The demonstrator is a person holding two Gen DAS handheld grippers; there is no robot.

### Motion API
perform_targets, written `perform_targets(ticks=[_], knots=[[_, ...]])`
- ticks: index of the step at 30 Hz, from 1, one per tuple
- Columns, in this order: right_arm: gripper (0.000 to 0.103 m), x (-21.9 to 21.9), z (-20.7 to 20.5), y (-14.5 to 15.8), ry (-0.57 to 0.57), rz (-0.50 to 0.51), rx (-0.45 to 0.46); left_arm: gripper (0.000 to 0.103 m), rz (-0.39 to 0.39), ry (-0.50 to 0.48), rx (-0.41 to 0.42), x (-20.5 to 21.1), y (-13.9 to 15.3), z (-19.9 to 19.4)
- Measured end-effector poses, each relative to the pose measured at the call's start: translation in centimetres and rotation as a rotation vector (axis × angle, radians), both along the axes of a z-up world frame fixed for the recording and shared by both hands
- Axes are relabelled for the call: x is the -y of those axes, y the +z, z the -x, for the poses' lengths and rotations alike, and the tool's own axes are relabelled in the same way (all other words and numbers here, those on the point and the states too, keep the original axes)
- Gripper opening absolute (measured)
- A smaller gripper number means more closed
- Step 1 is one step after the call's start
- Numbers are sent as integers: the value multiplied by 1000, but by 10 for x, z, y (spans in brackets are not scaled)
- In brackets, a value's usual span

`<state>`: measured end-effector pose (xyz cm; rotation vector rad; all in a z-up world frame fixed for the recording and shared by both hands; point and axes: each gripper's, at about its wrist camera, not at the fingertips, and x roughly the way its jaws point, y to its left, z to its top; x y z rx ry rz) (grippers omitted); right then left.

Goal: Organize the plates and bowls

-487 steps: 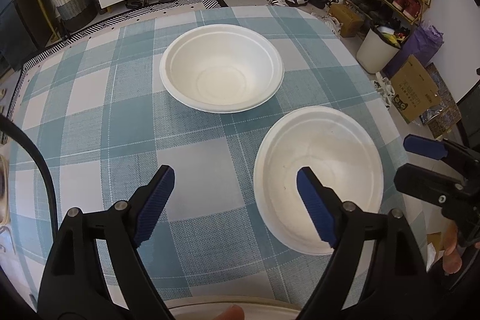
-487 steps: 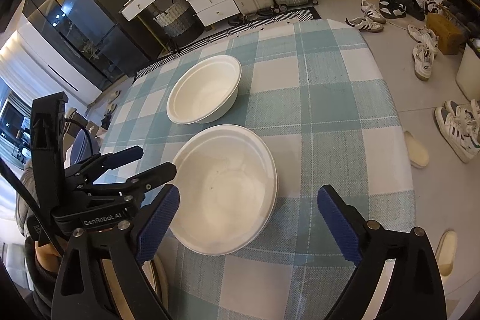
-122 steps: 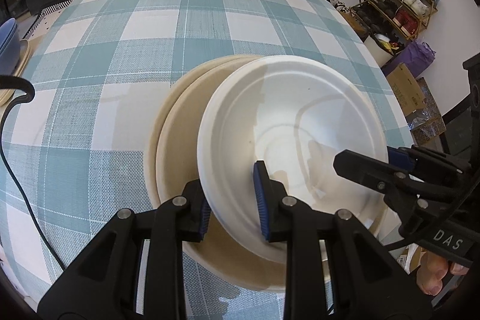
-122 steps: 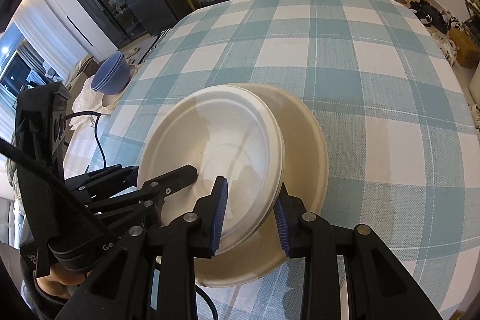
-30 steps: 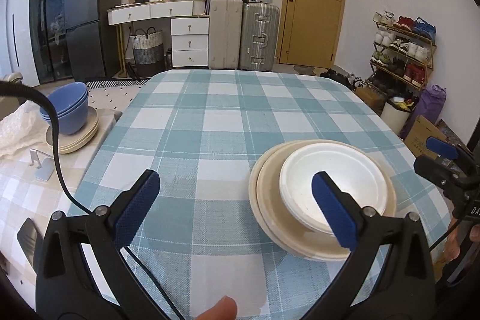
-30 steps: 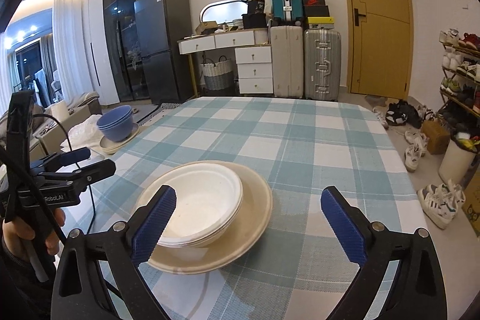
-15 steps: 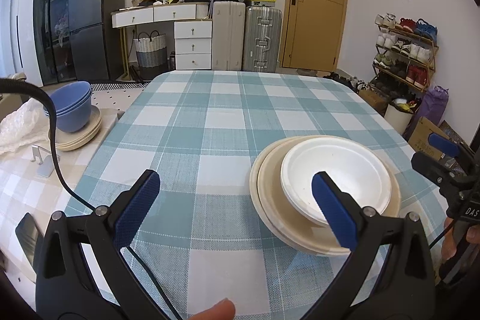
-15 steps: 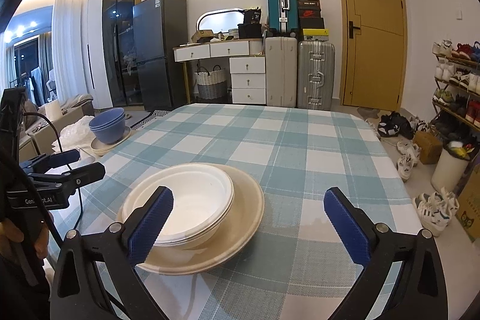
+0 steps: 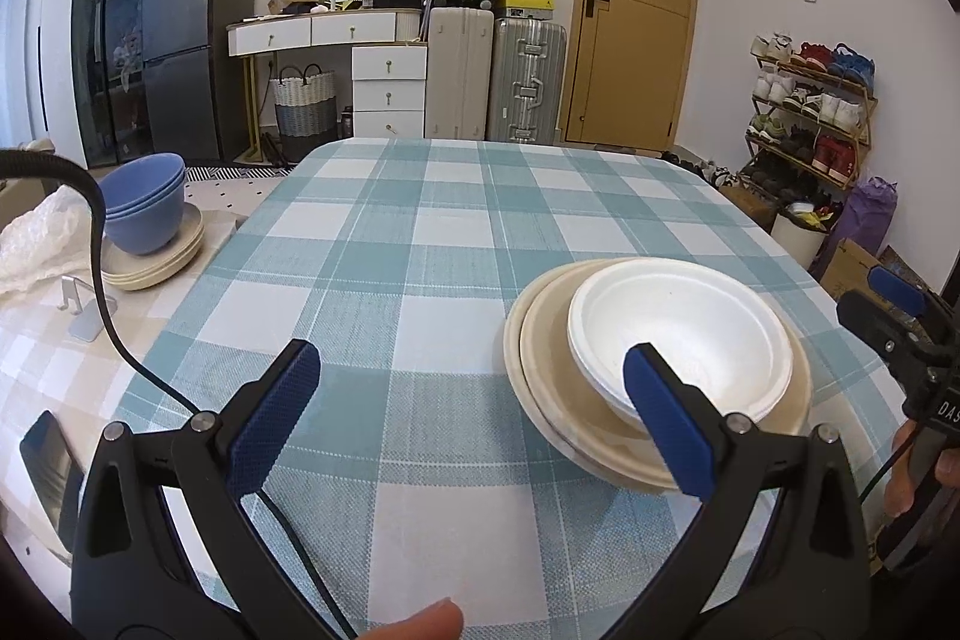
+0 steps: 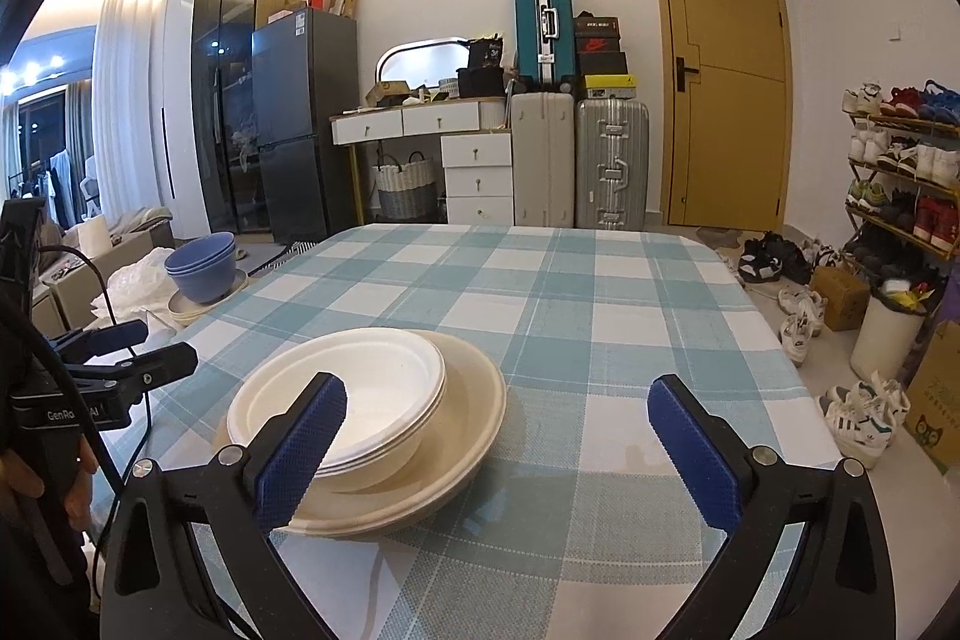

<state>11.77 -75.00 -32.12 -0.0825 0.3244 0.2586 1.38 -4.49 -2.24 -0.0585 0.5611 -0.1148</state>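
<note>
White bowls (image 9: pixel 678 334) (image 10: pixel 345 394) sit nested inside stacked beige plates (image 9: pixel 540 340) (image 10: pixel 462 400) on the teal checked tablecloth (image 9: pixel 420 244) (image 10: pixel 570 292). My left gripper (image 9: pixel 471 412) is open and empty, held back from the stack, which lies ahead and to its right. The right gripper (image 10: pixel 495 436) is open and empty too, with the stack ahead and to its left. Each gripper shows at the edge of the other's view: the right one (image 9: pixel 894 304) and the left one (image 10: pixel 126 346).
Blue bowls (image 9: pixel 144 202) (image 10: pixel 201 265) on beige plates (image 9: pixel 159 259) stand on a side surface to the left, beside crumpled plastic wrap (image 9: pixel 36 244). A black cable (image 9: pixel 114 328) trails over the table's left edge. Suitcases, drawers and a shoe rack line the far wall.
Both grippers have pulled back and lifted a little, open and empty. About four seconds ago each was shut on the white bowl's rim over the plates; the bowls now rest in the stack.
</note>
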Motion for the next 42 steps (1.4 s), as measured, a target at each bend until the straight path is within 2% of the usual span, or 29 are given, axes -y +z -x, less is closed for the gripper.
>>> perform_targets(ticks=[7, 11, 16, 31, 42], knots=[[102, 0, 2, -5, -12, -7, -10, 101, -29, -4, 12, 2, -5, 6], [102, -2, 13, -4, -32, 22, 41, 101, -10, -3, 20, 0, -6, 7], [102, -8, 24, -5, -37, 62, 105, 101, -21, -7, 21, 5, -7, 9], [103, -5, 24, -12, -26, 24, 52, 101, -26, -5, 41, 11, -6, 15], [103, -7, 27, -12, -20, 35, 66, 101, -19, -2, 67, 10, -2, 22]])
